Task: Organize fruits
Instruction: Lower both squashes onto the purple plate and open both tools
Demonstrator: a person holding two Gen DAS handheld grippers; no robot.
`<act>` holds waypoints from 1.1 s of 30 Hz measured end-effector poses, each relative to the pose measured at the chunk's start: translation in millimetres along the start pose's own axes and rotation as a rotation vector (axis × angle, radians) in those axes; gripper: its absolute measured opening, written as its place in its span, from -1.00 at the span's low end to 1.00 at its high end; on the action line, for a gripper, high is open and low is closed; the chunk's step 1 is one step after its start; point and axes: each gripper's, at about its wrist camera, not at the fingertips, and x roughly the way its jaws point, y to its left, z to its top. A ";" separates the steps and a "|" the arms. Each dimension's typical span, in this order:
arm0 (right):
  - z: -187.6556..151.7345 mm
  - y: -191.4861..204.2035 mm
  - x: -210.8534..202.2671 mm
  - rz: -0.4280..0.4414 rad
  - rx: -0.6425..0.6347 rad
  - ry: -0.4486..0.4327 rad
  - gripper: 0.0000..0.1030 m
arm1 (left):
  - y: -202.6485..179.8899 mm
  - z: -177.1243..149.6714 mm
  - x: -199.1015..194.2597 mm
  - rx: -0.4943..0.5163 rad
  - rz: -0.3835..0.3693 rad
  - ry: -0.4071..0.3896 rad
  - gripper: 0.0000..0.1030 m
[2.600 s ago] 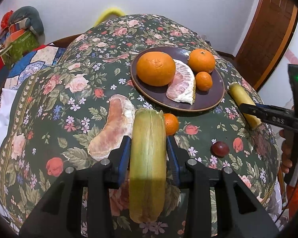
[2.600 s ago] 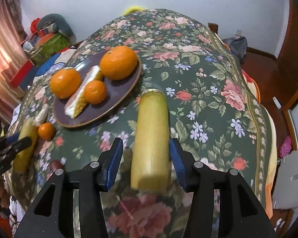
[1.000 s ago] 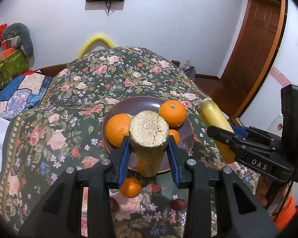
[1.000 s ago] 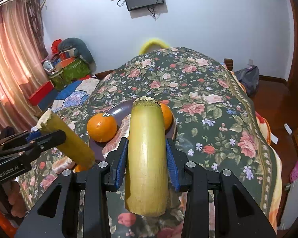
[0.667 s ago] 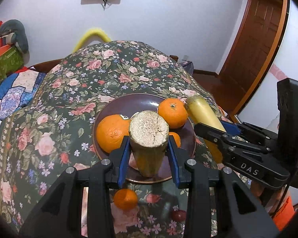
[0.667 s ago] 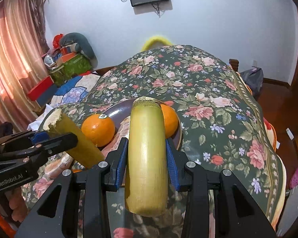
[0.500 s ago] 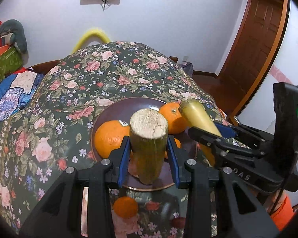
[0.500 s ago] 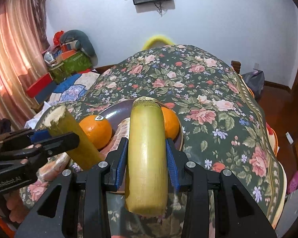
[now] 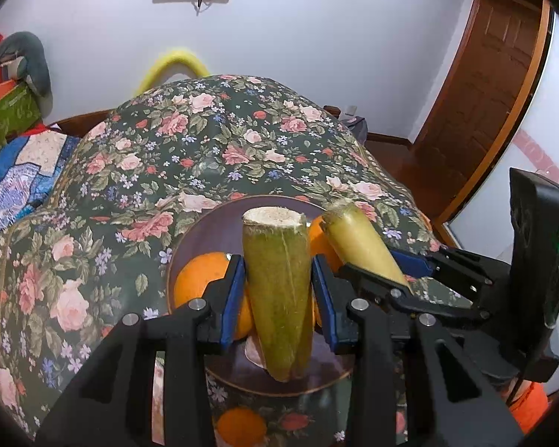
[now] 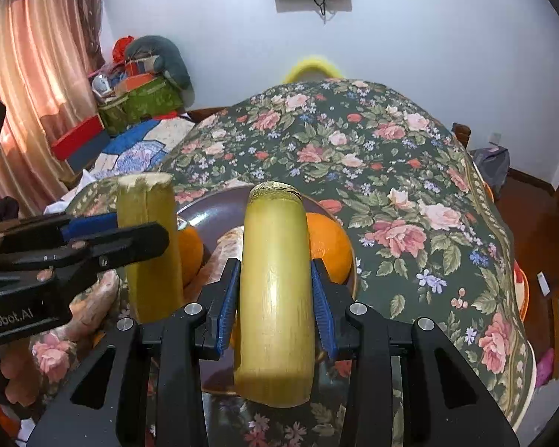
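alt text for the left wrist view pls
The left gripper holds a greenish sugarcane piece above a dark plate of oranges on a floral tablecloth. At right, the right gripper holds a yellower piece.

Both wrist views close, angled down over plate; each catches other gripper alongside.

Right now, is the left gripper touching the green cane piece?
Touching. In the left wrist view, both blue pads of the left gripper press against the sides of the green cane piece, with no gap showing.
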 end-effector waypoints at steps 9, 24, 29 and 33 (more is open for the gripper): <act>-2.1 -0.3 -0.2 0.019 -0.001 -0.001 -0.33 | -3.7 0.0 8.4 0.013 0.016 0.016 -0.30; -0.8 2.6 -24.2 0.003 0.025 -0.031 -0.12 | -5.2 -7.5 -22.5 0.010 0.024 -0.007 -0.26; -2.3 6.8 -43.4 -0.002 0.034 -0.053 -0.12 | -8.0 -13.5 -47.3 0.014 0.043 -0.028 -0.26; -5.4 14.7 -62.2 -0.009 0.034 -0.075 -0.01 | -8.1 -19.6 -68.8 0.012 0.060 -0.044 -0.22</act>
